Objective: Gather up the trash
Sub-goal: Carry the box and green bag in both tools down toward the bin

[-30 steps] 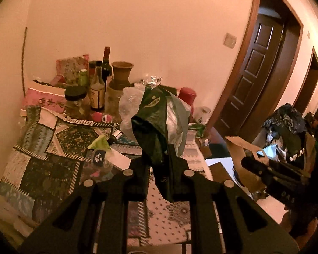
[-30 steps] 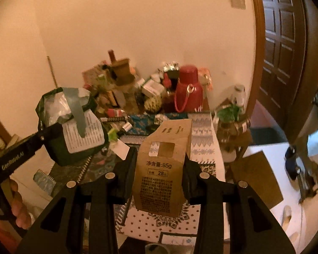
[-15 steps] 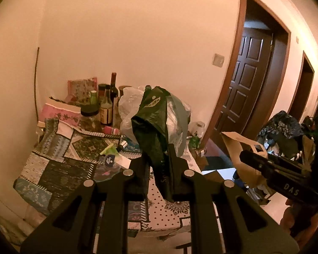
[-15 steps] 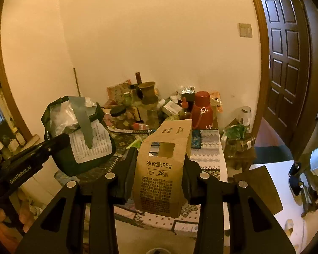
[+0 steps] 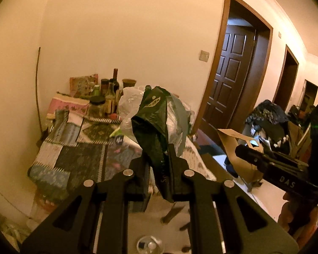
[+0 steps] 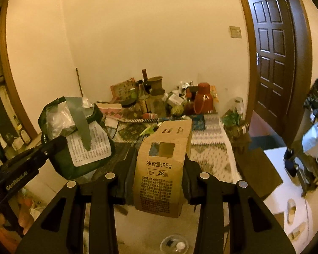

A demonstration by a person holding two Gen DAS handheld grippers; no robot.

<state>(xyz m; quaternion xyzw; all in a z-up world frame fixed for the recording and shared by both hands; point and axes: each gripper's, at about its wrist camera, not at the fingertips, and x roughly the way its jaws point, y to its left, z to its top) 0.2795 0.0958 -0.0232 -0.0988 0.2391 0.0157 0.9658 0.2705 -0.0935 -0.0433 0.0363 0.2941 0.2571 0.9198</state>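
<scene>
1. The left gripper [image 5: 158, 169] has its jaws closed narrow on the lower edge of a dark green bag [image 5: 154, 127], held up in the air in front of the desk [image 5: 74, 158]; clear plastic wrap [image 5: 129, 105] and a grey strip bulge from the bag's top.
2. The right gripper [image 6: 159, 169] has its jaws pressed against both sides of a brown cardboard box [image 6: 161, 169], printed with "85g" and "28", held upright and slightly tilted above the floor.
3. In the right wrist view the green bag [image 6: 74, 139] hangs to the left of the box, apart from it, showing a white printed label.
4. Beyond both lies the desk [image 6: 212, 144] with a patterned cloth, pushed against the wall and crowded with bottles, a red thermos [image 6: 203, 99], a clay vase [image 6: 155, 84] and jars.
5. To the right stands a dark wooden door [image 6: 271, 53]; a flat piece of brown cardboard [image 6: 258, 169] lies on the floor near the desk.
</scene>
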